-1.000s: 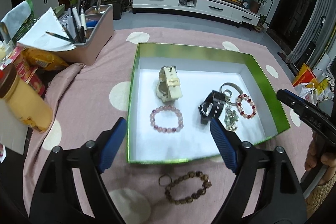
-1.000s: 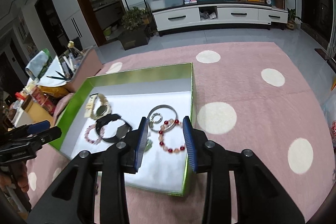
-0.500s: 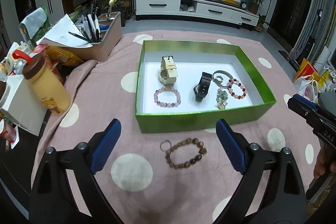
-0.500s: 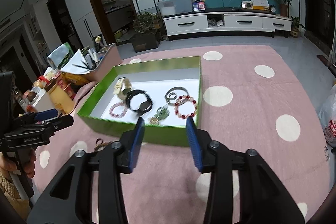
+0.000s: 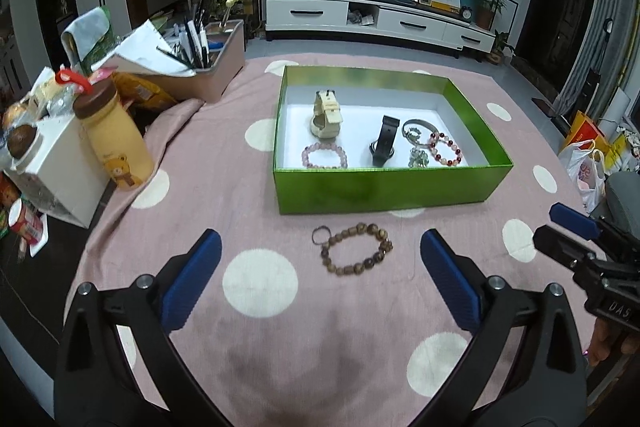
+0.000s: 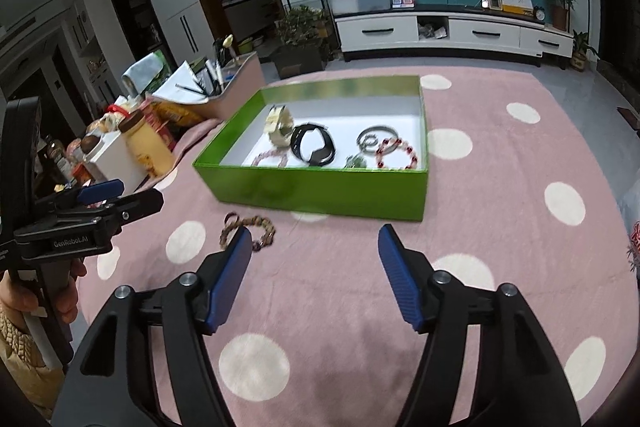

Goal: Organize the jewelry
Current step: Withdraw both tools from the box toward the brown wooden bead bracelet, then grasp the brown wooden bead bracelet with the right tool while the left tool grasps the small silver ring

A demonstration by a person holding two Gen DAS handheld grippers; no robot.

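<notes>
From the left wrist view I see my left gripper (image 5: 320, 269) above the pink cloth with white dots (image 5: 224, 155). Its jaws are opening and stand very wide apart, and nothing is between the blue pads. The brown wooden bead bracelet (image 5: 354, 249) lies flat on the cloth, just in front of the near wall of the green box (image 5: 384, 187) and outside of it, with a small ring at its left end. It is ahead of the gap of my jaws, and no pad touches it.

Inside the box, on the white floor, I see a cream watch (image 5: 326, 115) at the back left, a pale pink bead bracelet (image 5: 324, 155) in front of it, a black watch (image 5: 384, 141) in the middle, and on the right a silver bangle (image 5: 418, 127), a red and white bead bracelet (image 5: 444, 149) and a small greenish piece (image 5: 418, 158) that I cannot identify.

My right gripper (image 6: 316, 277) is over bare cloth, right of the bracelet. Its jaws are also opening, and nothing is between them. In the right wrist view its left pad covers part of the wooden bracelet, but I cannot tell any contact there.

At the left of the cloth stand a yellow bottle with brown lid (image 5: 114, 143) and a pink organizer with pens (image 5: 200, 67).
</notes>
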